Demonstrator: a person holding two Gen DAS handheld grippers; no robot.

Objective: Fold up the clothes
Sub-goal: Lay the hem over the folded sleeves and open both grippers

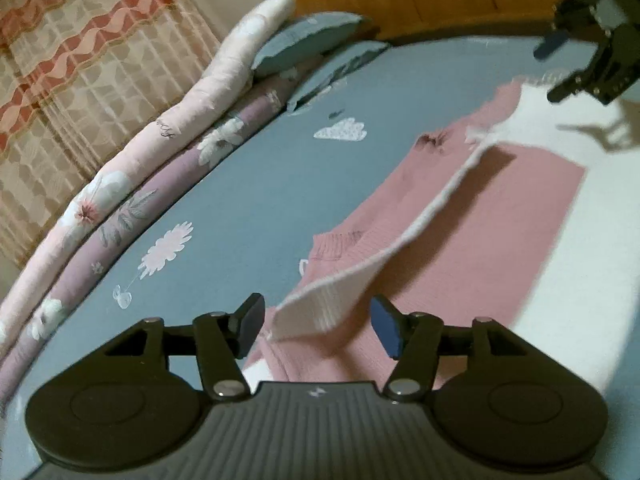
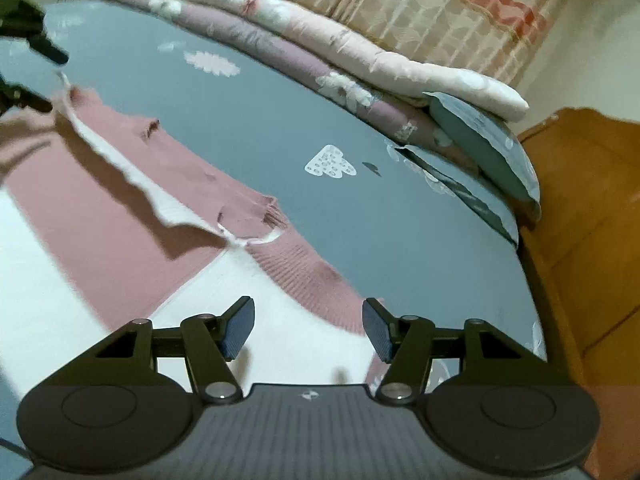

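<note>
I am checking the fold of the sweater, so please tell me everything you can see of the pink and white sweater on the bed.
The sweater is a knit, dusty pink with broad white parts and ribbed edges. It lies spread on the blue printed bed sheet. One white ribbed edge is lifted off the pink part, hanging in the air and casting a shadow below. The left gripper is open with that edge's end between its fingers, seemingly untouched. The right gripper is open over the white part, holding nothing.

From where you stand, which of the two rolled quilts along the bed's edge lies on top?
The pale pink quilt; it rests on the mauve floral quilt, which touches the blue sheet.
</note>
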